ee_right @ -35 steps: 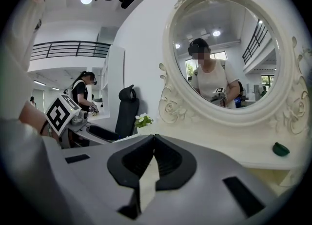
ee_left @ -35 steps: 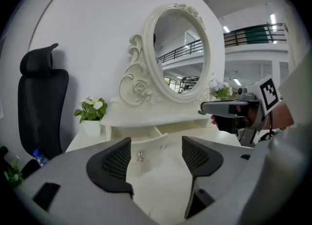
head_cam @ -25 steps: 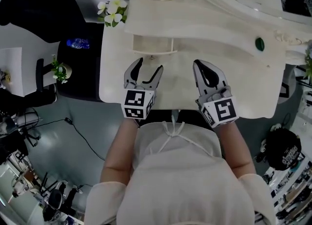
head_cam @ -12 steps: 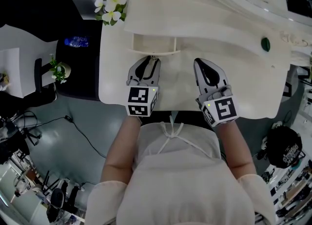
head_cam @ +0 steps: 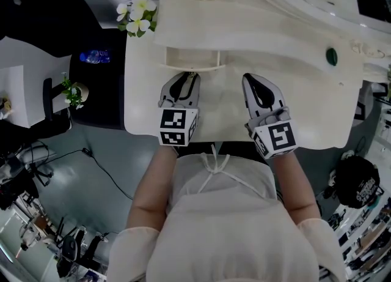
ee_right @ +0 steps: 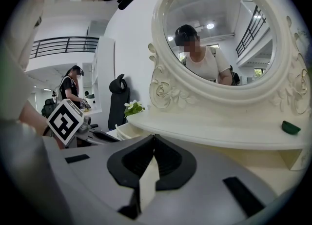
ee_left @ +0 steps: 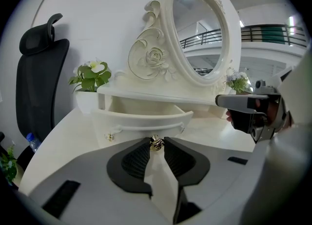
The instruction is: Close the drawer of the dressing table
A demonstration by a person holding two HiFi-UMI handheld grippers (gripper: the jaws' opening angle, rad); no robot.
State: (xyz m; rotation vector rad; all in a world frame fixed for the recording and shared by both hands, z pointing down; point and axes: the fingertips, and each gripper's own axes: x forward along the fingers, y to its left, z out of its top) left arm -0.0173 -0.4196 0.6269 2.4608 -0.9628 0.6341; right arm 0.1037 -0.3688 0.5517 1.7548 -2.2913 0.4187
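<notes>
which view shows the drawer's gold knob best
Left gripper view: the knob sits sharp and close between the left gripper's closing fingers. Head view shows the open drawer from above, the knob too small to tell. Right gripper view catches only the drawer's edge.

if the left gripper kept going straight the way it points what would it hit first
The gold knob of the open drawer: it sits right at the tips of the left gripper, whose jaws are closing around it. Just behind the knob is the drawer front.
</notes>
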